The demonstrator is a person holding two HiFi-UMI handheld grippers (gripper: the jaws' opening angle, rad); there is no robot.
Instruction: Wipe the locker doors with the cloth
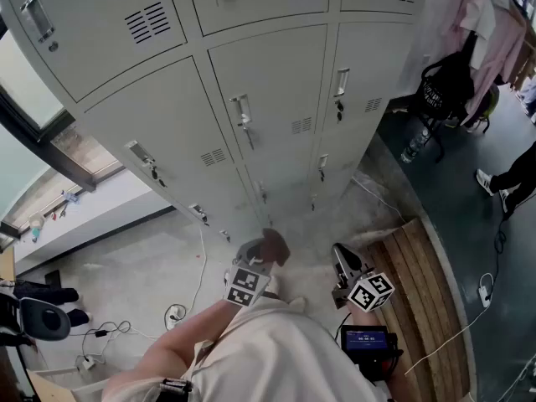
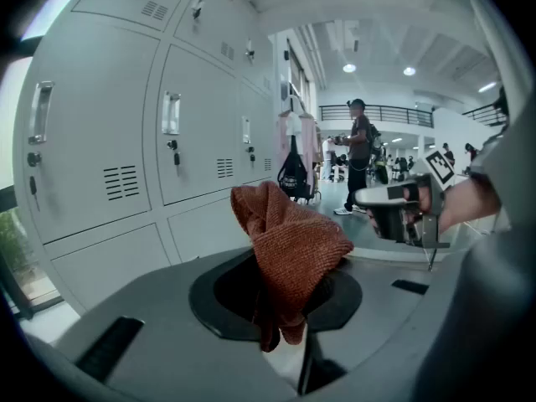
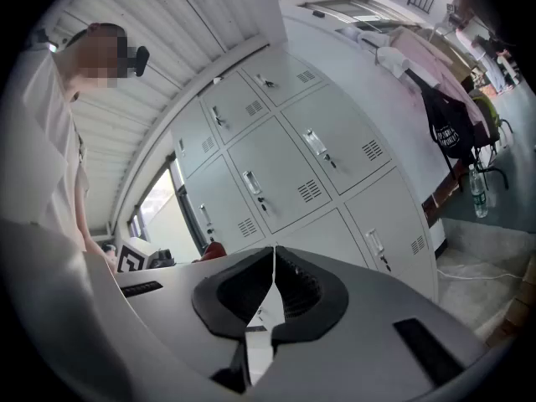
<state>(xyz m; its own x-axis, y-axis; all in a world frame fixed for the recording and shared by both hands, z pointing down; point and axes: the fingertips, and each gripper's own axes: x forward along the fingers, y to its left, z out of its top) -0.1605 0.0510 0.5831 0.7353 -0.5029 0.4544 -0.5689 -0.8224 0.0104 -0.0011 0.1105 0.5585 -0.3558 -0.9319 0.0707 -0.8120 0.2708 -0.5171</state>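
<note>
A rust-red knitted cloth (image 2: 289,249) sticks up from my left gripper (image 2: 280,308), whose jaws are shut on it. In the head view the same cloth (image 1: 273,245) shows low in the middle, held by the left gripper (image 1: 260,262) away from the doors. The grey locker doors (image 1: 268,99) fill the upper part of that view, and the locker doors (image 2: 201,132) stand to the left in the left gripper view. My right gripper (image 1: 342,260) is beside the left one; its jaws meet with nothing between them (image 3: 272,262). Locker doors (image 3: 327,149) rise ahead of it.
A wooden bench (image 1: 423,308) runs along the right of the lockers. A black bag and pink clothes (image 1: 469,57) hang on a chair at the upper right. Cables (image 1: 180,308) lie on the concrete floor. People stand far off (image 2: 358,153).
</note>
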